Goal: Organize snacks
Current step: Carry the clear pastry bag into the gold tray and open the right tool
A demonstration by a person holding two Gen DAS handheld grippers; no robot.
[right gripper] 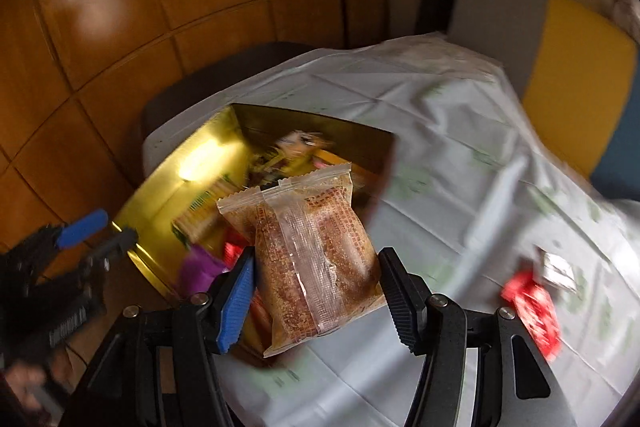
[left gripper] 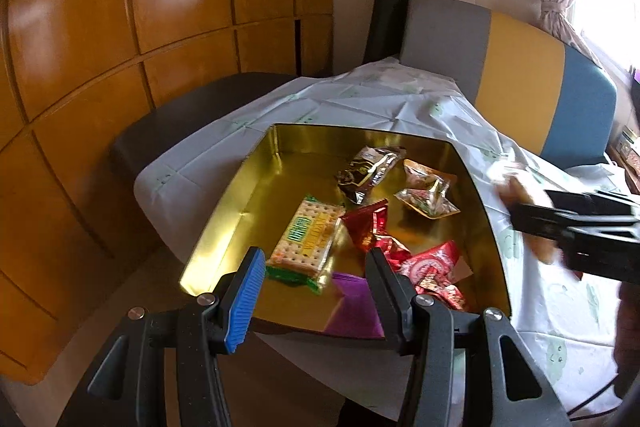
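right hand-held gripper (right gripper: 316, 287): pinching clear-wrapped brown crumbly snack packet (right gripper: 316, 247), above edge of gold metal tin (left gripper: 256, 187) on bench | left hand-held gripper (left gripper: 316, 267): spread, empty, over tin's near rim

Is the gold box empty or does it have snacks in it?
Not empty: the gold box holds several snacks, like the cracker pack.

Two black hand-held grippers

Each gripper, left (left gripper: 316, 269) and right (right gripper: 316, 273), had one ribbed blue pad (left gripper: 246, 301) and one black ribbed finger, with round silver screws (left gripper: 206, 299) on the black plastic arms.
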